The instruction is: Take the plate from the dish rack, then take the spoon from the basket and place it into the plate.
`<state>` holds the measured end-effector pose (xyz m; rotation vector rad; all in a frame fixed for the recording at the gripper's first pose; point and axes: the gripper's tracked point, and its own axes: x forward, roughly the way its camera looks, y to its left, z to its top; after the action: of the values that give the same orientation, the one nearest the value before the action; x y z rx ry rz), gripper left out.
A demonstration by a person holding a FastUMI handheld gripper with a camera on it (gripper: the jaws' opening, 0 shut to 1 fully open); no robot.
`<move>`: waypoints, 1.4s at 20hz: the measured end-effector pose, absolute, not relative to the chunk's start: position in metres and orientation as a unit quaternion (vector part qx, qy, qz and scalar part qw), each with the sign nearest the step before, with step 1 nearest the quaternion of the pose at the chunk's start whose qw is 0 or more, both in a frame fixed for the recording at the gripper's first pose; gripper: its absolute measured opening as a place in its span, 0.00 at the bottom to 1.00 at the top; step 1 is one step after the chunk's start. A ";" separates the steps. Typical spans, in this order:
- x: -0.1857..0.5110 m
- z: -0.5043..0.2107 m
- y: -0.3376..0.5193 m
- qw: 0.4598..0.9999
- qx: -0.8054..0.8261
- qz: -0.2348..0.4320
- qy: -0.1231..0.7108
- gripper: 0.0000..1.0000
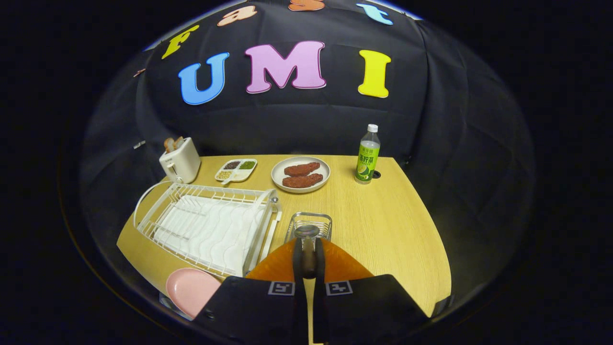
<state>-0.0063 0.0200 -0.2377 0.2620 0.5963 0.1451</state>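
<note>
pink plate (191,289); seemingly white rack (210,227)

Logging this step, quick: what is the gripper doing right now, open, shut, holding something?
Gripper: shut on the metal spoon, both black fingers pressing its handle, bowl end pointing ahead toward the wire basket.

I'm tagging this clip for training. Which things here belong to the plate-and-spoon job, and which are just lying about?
Job:
tongs, shut on the spoon
spoon, above the wire basket
wire basket
pink plate, on the table by the dish rack
dish rack

Lying about:
toaster
snack tray
plate of meat
bottle
</note>
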 end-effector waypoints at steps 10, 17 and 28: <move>-0.090 -0.145 0.145 0.929 0.139 0.249 0.235 0.09; -0.156 -0.217 0.226 0.883 0.106 0.339 0.307 0.09; -0.158 -0.287 0.247 0.858 0.054 0.377 0.344 0.14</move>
<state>-0.1579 0.2469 -0.2868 0.1132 0.7228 0.7911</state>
